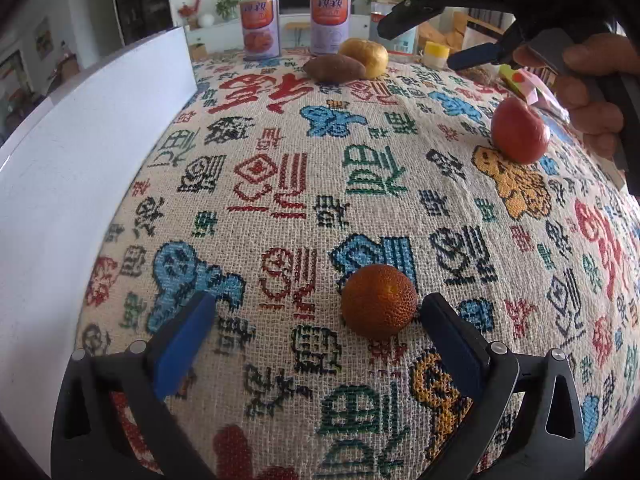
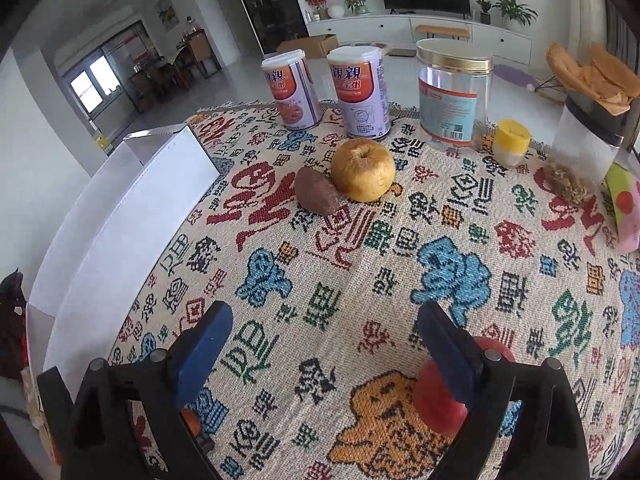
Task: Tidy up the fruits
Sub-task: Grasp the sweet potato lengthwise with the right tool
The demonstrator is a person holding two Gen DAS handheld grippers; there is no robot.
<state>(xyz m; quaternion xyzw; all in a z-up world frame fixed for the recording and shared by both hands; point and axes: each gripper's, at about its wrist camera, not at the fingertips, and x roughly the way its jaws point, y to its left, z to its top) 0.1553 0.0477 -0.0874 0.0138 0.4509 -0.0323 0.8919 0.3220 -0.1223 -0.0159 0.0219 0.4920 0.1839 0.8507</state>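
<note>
In the left wrist view, my left gripper (image 1: 316, 316) is open low over the patterned tablecloth (image 1: 280, 168). An orange fruit (image 1: 379, 301) lies on the cloth between the jaws, close to the right finger. My right gripper (image 1: 420, 40) hangs open above a red fruit (image 1: 519, 131) at the right. In the right wrist view, my right gripper (image 2: 324, 328) is open and empty, and the red fruit (image 2: 438, 404) lies partly hidden behind its right finger. A yellow apple (image 2: 363, 169) and a brown sweet potato (image 2: 316, 191) lie further back.
A white box (image 2: 132, 200) runs along the left side of the table. Two purple cans (image 2: 358, 92), a clear jar with a gold lid (image 2: 454, 92), a small yellow-capped jar (image 2: 511, 142), and snack packets (image 2: 624, 204) stand at the back and right.
</note>
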